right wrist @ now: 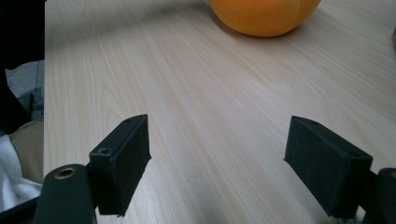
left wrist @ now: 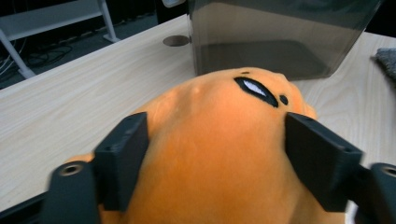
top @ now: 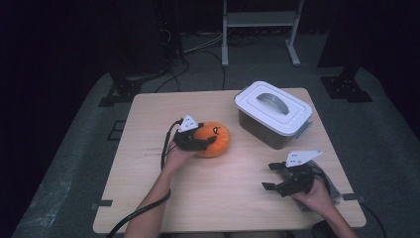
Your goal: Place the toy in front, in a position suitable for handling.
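- No brand name, label or readable writing shows on anything here. The only markings are a black, eye-shaped patch with a white centre and two small black dots stitched on the orange plush toy (left wrist: pixel 219 154).
- Seen from above, the plush toy (top: pixel 214 139) is round and soft and lies on the light wooden table (top: pixel 148 198), slightly left of the table's middle.
- The left gripper (top: pixel 202 142) is at the toy's 9 o'clock side, held in the person's left hand (top: pixel 177 155), with its jaws reaching over the toy toward 3 o'clock.
- In the left gripper view, the toy bulges up between the two black jaws. Both pads sit against its fabric sides, one on each flank, partly closed and clamped on the soft body.
- A box (top: pixel 273 119) with a white lid and a grey handle stands at about 2 o'clock from the toy, near it but not touching. In the left gripper view its dark, see-through wall (left wrist: pixel 280 42) rises just behind the toy.
- The right gripper (top: pixel 271 176) is at about 4 o'clock from the toy, well apart from it, held in the person's right hand (top: pixel 317 196) near the table's right front corner.
- In the right gripper view its jaws stand wide apart with bare table between them, and the toy (right wrist: pixel 264 16) lies at 12 o'clock, far ahead.
- A black cable (top: pixel 143 210) trails from the left gripper back toward 6 o'clock along the forearm.
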{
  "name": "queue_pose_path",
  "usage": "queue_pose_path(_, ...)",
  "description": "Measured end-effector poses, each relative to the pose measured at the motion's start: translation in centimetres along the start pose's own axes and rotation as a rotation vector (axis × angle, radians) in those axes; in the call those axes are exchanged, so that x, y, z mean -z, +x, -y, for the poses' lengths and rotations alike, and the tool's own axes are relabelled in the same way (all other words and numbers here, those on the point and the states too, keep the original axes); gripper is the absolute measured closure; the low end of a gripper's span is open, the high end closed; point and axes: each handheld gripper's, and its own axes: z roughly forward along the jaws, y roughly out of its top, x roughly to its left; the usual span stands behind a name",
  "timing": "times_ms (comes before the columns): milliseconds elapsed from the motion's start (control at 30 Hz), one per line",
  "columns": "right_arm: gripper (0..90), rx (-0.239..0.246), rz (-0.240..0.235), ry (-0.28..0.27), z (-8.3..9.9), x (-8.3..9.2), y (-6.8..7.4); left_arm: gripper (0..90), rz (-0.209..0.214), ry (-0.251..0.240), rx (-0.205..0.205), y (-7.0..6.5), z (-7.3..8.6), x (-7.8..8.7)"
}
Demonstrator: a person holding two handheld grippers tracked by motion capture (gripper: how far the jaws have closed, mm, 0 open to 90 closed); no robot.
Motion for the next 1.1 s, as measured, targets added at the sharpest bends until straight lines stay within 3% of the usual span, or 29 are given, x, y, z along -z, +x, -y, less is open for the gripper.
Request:
queue_pose_path(300, 20.8, 0.004, -0.003, 0.005, 0.0, -0.1, 0.1, 45.8, -0.040, 0.042, -0.027, -0.7, -0.5, -0.1)
queue_pose_path(433, 20.7, 0.004, -0.002, 0.005, -0.1, -0.1, 0.1, 55.6, -0.031, 0.041, -0.016, -0.7, -0.6, 0.0)
queue_pose_path(533, 20.7, -0.001, -0.003, 0.003, 0.0, 0.0, 0.0, 60.3, -0.013, 0.043, -0.031, -0.6, -0.8, 0.2)
queue_pose_path(1100, 20.7, -0.001, -0.003, 0.001, 0.0, 0.1, 0.0, 64.7, -0.017, 0.046, -0.015, -0.4, -1.1, 0.7)
